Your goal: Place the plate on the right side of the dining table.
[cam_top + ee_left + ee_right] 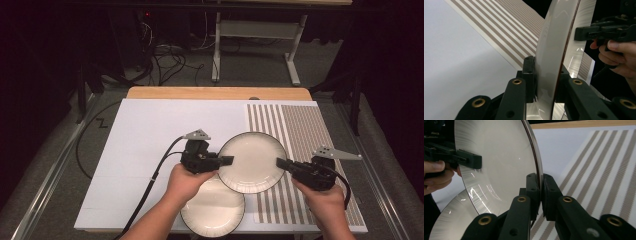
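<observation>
The top plate point(252, 162) is round, white and shiny with a thin dark rim. The left gripper point(227, 161) and right gripper point(280, 163) each pinch its edge.

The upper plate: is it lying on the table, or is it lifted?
Lifted. Both grippers clamp the upper plate at opposite rims: left gripper, right gripper. It overlaps the lower plate lying on the table.

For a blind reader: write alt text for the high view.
Two hand-held grippers, the left gripper and right gripper, clamp opposite rims of a white plate above a striped mat. A second plate lies at the table's near edge.
</observation>
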A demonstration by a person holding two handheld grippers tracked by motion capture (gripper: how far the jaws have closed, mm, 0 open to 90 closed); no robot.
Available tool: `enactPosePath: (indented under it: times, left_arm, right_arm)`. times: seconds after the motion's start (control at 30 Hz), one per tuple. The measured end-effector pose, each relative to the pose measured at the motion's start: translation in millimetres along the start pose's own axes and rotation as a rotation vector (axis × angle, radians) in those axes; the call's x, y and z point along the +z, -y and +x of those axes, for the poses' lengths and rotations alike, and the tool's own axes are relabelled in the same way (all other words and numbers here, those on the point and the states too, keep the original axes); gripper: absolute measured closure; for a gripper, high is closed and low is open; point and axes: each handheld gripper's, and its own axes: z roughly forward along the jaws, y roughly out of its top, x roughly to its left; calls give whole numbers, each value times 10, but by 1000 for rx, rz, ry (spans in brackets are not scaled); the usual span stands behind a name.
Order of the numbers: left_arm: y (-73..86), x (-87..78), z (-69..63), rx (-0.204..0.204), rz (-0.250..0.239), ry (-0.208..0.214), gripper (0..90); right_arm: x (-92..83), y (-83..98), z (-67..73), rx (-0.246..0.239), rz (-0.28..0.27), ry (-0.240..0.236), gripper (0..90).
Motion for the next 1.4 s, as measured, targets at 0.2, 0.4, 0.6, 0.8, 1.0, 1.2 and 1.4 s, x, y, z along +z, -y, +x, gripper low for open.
enactPosePath:
  times: [0.2,0.4,0.6,0.8,1.0,1.2,1.4]
  left_arm:
    - [-149,282,23,-18,45,15,754]
    - [-294,557,16,-34,79,15,732]
    - [-424,836,-8,-35,111,3,713]
    - [-507,1126,-3,-57,132,5,705]
    - [-529,1384,20,-73,158,4,696]
    - [-525,1583,25,-81,180,3,685]
    - [-499,1695,34,-92,189,7,680]
  right_arm:
    - [-93,3,-208,42,1,33,872]
    - [-206,12,-423,80,4,78,872]
    - [-281,12,-576,96,9,114,872]
    - [-357,33,-778,130,4,157,870]
    - [-378,99,-973,159,11,190,868]
    - [-410,181,-1110,164,17,216,867]
    - [-429,240,-1182,169,20,232,866]
